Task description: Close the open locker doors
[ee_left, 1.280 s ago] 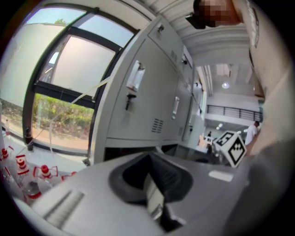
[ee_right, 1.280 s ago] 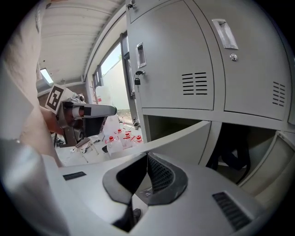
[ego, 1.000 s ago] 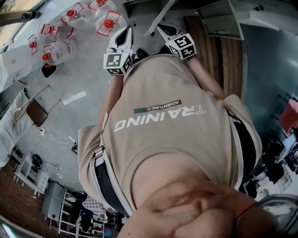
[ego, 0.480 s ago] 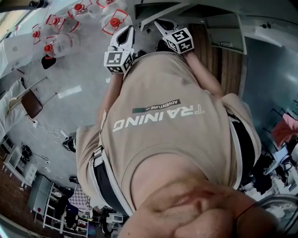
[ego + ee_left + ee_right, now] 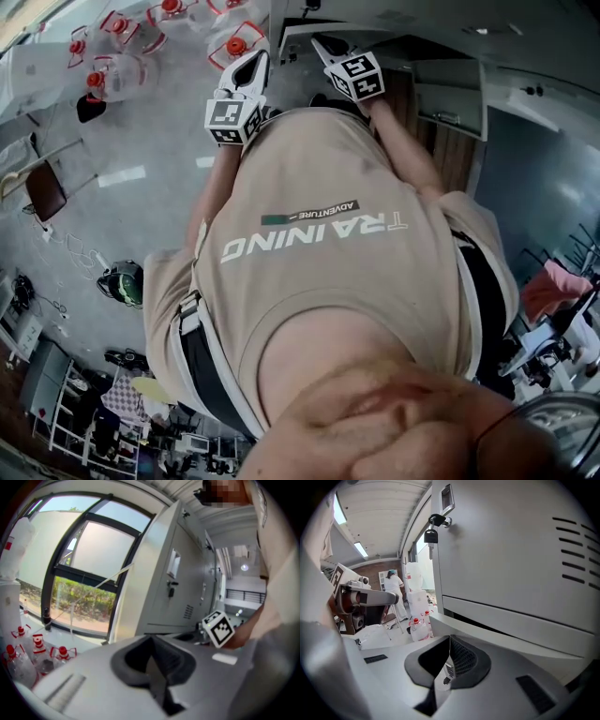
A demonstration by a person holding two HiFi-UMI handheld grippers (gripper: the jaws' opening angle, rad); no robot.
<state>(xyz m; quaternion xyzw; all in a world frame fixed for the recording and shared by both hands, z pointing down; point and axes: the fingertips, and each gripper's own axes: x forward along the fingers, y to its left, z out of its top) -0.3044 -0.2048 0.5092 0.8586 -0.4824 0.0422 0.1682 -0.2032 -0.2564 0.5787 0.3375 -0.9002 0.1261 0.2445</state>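
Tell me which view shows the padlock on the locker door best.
The right gripper view: the padlock hangs large and sharp at the edge of the grey locker door. The left gripper view shows only a small dark latch, too small to tell. The head view shows none.

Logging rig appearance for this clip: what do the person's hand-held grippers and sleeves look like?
The two match. The left hand-held gripper and right hand-held gripper have smooth pale grey bodies with dark, textured jaw pads. Each carries a white cube with black square markers: the left cube and the right cube. The person wears a beige short-sleeved T-shirt with white lettering.
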